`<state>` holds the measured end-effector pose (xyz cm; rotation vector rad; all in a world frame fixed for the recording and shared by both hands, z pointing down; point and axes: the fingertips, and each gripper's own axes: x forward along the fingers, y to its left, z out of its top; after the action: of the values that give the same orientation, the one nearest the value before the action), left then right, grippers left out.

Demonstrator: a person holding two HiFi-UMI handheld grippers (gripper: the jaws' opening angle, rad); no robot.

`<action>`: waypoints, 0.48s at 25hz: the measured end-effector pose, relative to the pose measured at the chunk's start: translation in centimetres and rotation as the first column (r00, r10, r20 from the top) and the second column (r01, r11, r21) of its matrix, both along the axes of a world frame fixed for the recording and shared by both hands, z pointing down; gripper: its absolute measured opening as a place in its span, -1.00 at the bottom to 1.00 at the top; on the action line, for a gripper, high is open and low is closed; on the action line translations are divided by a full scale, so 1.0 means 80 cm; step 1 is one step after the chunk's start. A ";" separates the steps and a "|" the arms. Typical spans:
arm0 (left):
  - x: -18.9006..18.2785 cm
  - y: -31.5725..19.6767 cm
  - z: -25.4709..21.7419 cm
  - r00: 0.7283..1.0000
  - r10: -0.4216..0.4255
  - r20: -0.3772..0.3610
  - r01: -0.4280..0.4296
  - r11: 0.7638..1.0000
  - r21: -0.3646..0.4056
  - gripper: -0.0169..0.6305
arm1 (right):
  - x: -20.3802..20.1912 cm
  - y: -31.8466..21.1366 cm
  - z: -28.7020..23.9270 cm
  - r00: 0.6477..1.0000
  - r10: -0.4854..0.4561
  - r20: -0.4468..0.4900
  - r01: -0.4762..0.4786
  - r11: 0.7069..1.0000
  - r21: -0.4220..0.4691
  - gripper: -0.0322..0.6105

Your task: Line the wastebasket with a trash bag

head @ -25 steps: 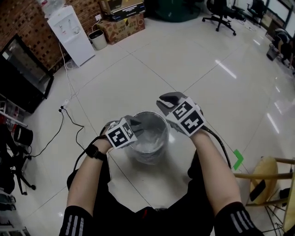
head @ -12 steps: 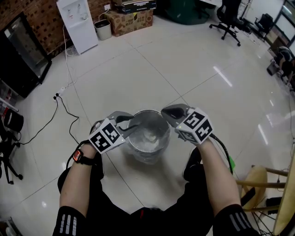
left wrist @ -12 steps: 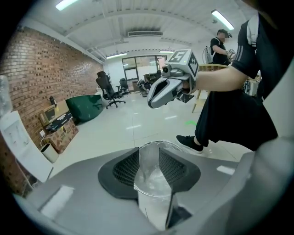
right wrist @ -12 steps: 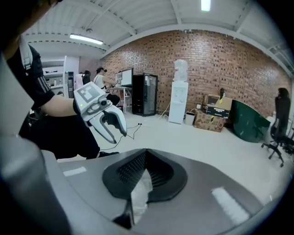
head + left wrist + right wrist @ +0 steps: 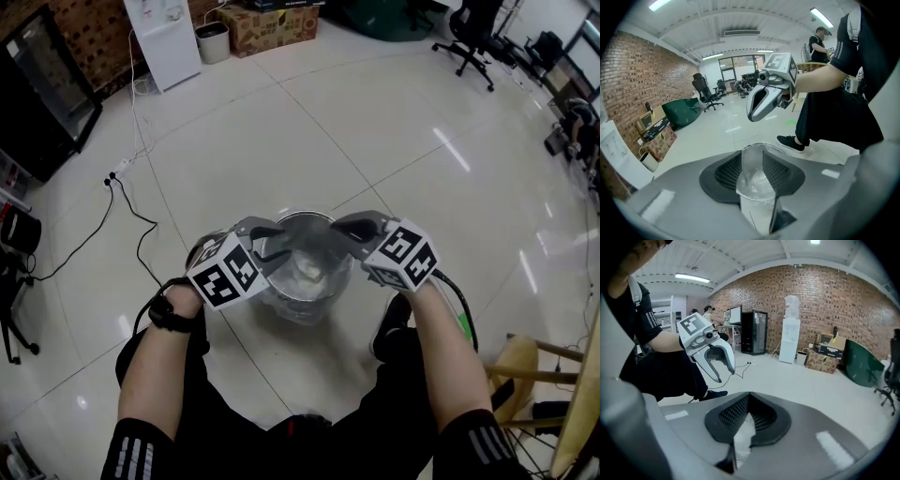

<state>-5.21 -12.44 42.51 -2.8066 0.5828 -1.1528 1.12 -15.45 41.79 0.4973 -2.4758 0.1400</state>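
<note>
A round wastebasket [image 5: 302, 292] stands on the floor between my feet, with a clear trash bag [image 5: 309, 272] inside it. My left gripper [image 5: 267, 242] is at its left rim. In the left gripper view its jaws [image 5: 752, 152] stand apart and have just been opening, with the bag-lined rim [image 5: 757, 187] showing between them. My right gripper [image 5: 345, 230] is at the right rim. Its jaws [image 5: 746, 401] are shut, pinching a fold of clear bag film [image 5: 740, 437]. Each gripper view shows the other gripper, right [image 5: 753, 112] and left [image 5: 719, 371], across the basket.
A white water dispenser [image 5: 164, 37], a small bin [image 5: 214, 39] and cardboard boxes [image 5: 267, 23] line the far brick wall. A black cabinet [image 5: 42, 94] is at the left, and a cable [image 5: 141, 220] trails over the tiles. A wooden stool [image 5: 553, 375] stands at the right.
The right gripper has come down to the basket's right rim and shut on the bag. The left gripper has risen a little at the left rim.
</note>
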 end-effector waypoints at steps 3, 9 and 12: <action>0.005 0.006 0.007 1.000 0.019 0.017 -0.018 1.000 -0.009 -0.53 | -0.006 0.008 -0.001 1.000 -0.023 -0.009 0.023 1.000 0.007 -0.88; 0.003 0.004 0.010 1.000 0.011 0.027 -0.011 1.000 -0.012 -0.53 | -0.008 0.011 0.002 0.999 -0.043 -0.028 0.044 0.999 0.008 -0.88; 0.009 0.003 0.010 0.999 0.018 0.027 -0.017 1.000 -0.014 -0.53 | -0.007 0.011 0.000 0.999 -0.045 -0.026 0.045 0.999 0.012 -0.88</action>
<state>-4.47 -12.20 43.29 -2.7971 0.5491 -1.1939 0.56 -14.59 41.82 0.4453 -2.4623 0.0995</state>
